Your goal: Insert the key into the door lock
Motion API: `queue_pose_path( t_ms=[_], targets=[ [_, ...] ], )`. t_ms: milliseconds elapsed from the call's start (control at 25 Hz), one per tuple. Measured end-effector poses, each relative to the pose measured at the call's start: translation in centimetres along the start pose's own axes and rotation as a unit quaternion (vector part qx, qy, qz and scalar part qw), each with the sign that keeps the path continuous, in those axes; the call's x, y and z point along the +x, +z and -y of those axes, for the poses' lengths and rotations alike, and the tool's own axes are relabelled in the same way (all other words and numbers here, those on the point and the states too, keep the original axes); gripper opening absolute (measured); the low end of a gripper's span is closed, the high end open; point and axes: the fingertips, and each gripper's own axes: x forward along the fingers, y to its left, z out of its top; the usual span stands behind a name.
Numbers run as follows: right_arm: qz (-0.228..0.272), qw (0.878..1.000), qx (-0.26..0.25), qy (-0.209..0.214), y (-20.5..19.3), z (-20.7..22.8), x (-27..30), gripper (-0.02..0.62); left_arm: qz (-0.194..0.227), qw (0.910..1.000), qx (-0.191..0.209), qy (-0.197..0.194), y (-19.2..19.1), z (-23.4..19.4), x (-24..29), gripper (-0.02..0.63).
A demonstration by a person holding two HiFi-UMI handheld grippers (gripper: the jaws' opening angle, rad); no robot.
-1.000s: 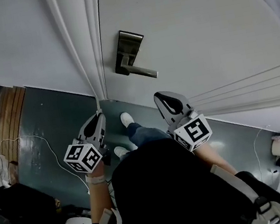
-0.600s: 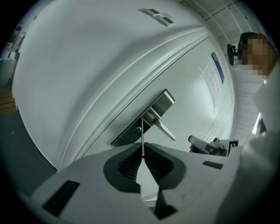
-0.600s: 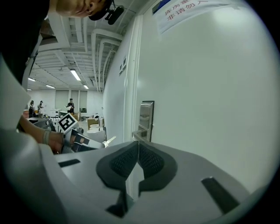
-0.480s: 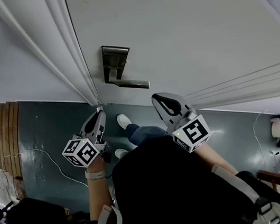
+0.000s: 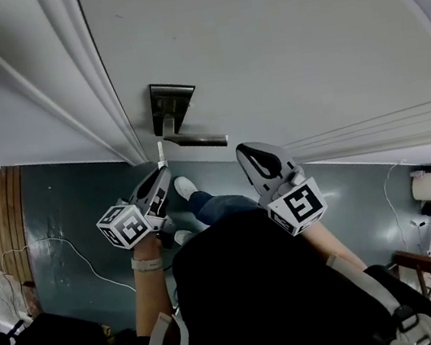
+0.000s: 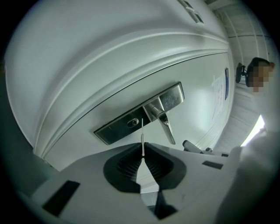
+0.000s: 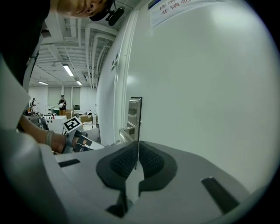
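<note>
A dark metal lock plate (image 5: 171, 105) with a lever handle (image 5: 197, 139) sits on the white door (image 5: 276, 49). My left gripper (image 5: 159, 179) is shut on a thin key (image 5: 160, 151) that points up at the plate's lower end. In the left gripper view the key (image 6: 142, 133) sticks out of the left gripper (image 6: 142, 148), its tip close to the keyhole (image 6: 132, 123), slightly to the right of it. My right gripper (image 5: 259, 160) hangs to the right, below the lever. In its own view the right gripper (image 7: 138, 146) is shut on nothing.
The door frame moulding (image 5: 94, 90) runs just left of the lock. Below lie a dark green floor (image 5: 64, 202), the person's shoes (image 5: 185, 187) and a white cable (image 5: 72, 250). The lever (image 6: 166, 127) juts out just right of the key.
The person has stepped closer to the door. My left gripper has risen with the key, so its tip now sits just under the lock plate. The right gripper has held its place.
</note>
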Motion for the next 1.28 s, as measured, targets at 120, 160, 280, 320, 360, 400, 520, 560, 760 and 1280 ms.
queue_pose_path(
  t_ms=[120, 160, 280, 320, 360, 400, 520, 560, 760, 1280],
  targets=[
    [0.0, 1.0, 0.0, -0.01, 0.1, 0.6, 0.0, 0.017, -0.006, 0.9994, -0.026, -0.021, 0.0, 0.1, 1.1, 0.026],
    [0.0, 1.0, 0.001, -0.013, 0.2, 0.8, -0.1, 0.017, -0.008, 0.999, -0.034, -0.027, 0.1, 0.1, 1.4, 0.026],
    [0.001, 1.0, 0.003, -0.022, 0.2, 1.3, -0.3, 0.017, -0.014, 0.9975, -0.055, -0.043, 0.2, 0.5, 2.2, 0.026],
    [0.002, 1.0, 0.005, -0.025, 0.2, 1.4, -0.4, 0.017, -0.019, 0.9968, -0.062, -0.047, 0.1, 0.6, 2.5, 0.026],
    [0.004, 1.0, 0.007, -0.029, 0.1, 1.6, -0.4, 0.017, -0.026, 0.996, -0.069, -0.049, 0.0, 0.8, 2.7, 0.026],
    [0.006, 0.999, 0.01, -0.032, 0.0, 1.8, -0.5, 0.017, -0.031, 0.9952, -0.077, -0.052, 0.0, 0.9, 2.9, 0.026],
    [0.01, 0.999, 0.018, -0.039, -0.2, 2.3, -0.8, 0.017, -0.038, 0.9931, -0.099, -0.049, -0.1, 0.5, 3.1, 0.026],
    [0.011, 0.999, 0.02, -0.041, -0.2, 2.5, -0.9, 0.017, -0.039, 0.9925, -0.106, -0.048, -0.1, 0.4, 3.2, 0.026],
    [0.019, 0.998, 0.032, -0.052, -0.3, 3.1, -1.7, 0.017, -0.039, 0.9898, -0.127, -0.052, 0.4, 0.5, 3.5, 0.026],
    [0.03, 0.995, 0.059, -0.074, -1.3, 4.6, -3.4, 0.017, -0.055, 0.9819, -0.174, -0.052, -0.1, 0.4, 4.2, 0.026]
  ],
)
